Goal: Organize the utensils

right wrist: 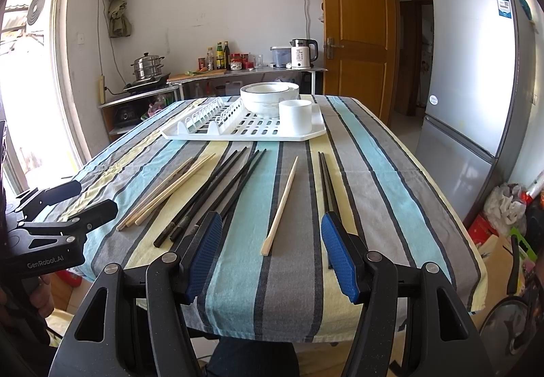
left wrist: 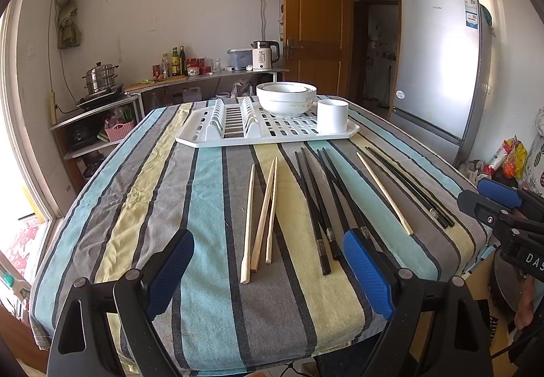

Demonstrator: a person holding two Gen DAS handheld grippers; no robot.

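Chopsticks lie loose on the striped tablecloth (left wrist: pixel 204 207). Three wooden chopsticks (left wrist: pixel 261 217) rest between the fingers of my left gripper (left wrist: pixel 268 241), which hovers open and empty at the near edge. Beside them lie several black chopsticks (left wrist: pixel 319 207), a single wooden chopstick (left wrist: pixel 384 188) and a black pair (left wrist: pixel 408 186). My right gripper (right wrist: pixel 271 219) is open too, with the single wooden chopstick (right wrist: pixel 280 207) lying on the cloth between its fingers and the black pair (right wrist: pixel 328 186) by its right finger. Neither gripper holds anything.
A white drying tray (left wrist: pixel 204 139) sits at the table's far side, carrying stacked white bowls (left wrist: pixel 285 98) and a white cup (left wrist: pixel 332 115). A fridge (left wrist: pixel 442 64) stands to the right. Behind the table is a counter with a kettle (left wrist: pixel 263 55), bottles and a steamer pot (left wrist: pixel 101 78).
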